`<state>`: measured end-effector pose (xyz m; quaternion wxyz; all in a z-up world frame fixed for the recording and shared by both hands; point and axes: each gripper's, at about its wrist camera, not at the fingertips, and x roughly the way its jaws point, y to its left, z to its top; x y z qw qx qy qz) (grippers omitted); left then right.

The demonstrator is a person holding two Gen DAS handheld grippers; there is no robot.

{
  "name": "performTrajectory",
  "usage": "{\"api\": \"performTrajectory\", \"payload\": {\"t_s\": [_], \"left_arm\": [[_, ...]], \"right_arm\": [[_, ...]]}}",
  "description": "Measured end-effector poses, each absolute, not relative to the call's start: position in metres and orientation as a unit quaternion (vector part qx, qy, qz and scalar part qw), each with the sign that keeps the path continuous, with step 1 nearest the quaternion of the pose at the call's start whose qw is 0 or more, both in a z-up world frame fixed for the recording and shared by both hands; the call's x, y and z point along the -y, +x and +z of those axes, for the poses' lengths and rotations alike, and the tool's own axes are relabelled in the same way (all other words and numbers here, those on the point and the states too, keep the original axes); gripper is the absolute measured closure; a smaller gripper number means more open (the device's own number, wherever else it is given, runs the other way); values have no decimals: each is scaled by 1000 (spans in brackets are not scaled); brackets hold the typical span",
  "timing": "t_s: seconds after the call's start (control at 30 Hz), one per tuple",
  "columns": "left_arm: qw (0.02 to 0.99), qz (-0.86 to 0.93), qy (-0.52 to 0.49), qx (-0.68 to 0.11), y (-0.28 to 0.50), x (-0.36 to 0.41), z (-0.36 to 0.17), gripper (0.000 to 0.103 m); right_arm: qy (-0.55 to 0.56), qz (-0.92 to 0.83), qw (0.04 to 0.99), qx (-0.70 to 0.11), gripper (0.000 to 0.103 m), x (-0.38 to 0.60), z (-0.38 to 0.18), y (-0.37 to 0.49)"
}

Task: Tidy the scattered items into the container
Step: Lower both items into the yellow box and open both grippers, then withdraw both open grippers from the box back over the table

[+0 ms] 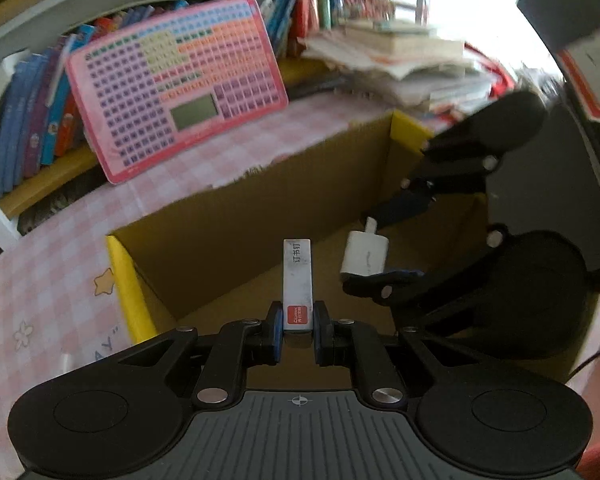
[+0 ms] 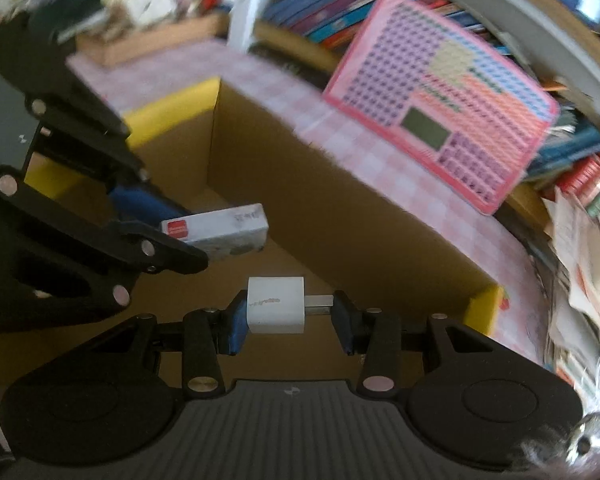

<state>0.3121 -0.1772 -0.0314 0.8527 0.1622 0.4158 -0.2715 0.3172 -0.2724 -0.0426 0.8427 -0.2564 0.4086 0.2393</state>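
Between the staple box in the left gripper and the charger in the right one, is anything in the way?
Nothing: the staple box and white charger are apart, with only cardboard box interior behind the gap. The right wrist view shows it best.

My left hand-held gripper (image 1: 298, 326) over the cardboard box (image 1: 236, 216), jaws clamped on a staple box (image 1: 298, 280), my right hand-held gripper (image 2: 290, 314) beside it, pinching a white charger (image 2: 275, 305)
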Motion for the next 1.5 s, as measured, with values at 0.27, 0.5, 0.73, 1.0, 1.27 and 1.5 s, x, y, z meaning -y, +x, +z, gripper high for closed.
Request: {"api": "performTrajectory", "payload": {"t_s": [0.27, 0.5, 0.73, 1.0, 1.27, 1.5], "left_arm": [[840, -265, 209, -424, 312, 190, -37, 89], [840, -253, 206, -435, 313, 190, -38, 83], [855, -241, 185, -419, 305, 182, -29, 67], [893, -208, 144, -371, 284, 170, -2, 39], [923, -175, 122, -321, 247, 160, 22, 16], [936, -152, 101, -301, 216, 149, 35, 11]], "right_arm": [[-286, 253, 813, -440, 62, 262, -64, 332], [-286, 257, 804, -454, 55, 259, -66, 335], [-285, 256, 811, -442, 50, 263, -57, 327], [-248, 231, 855, -393, 30, 283, -26, 303], [-199, 208, 896, -338, 24, 301, 4, 272], [-155, 195, 920, -304, 23, 311, 26, 241]]}}
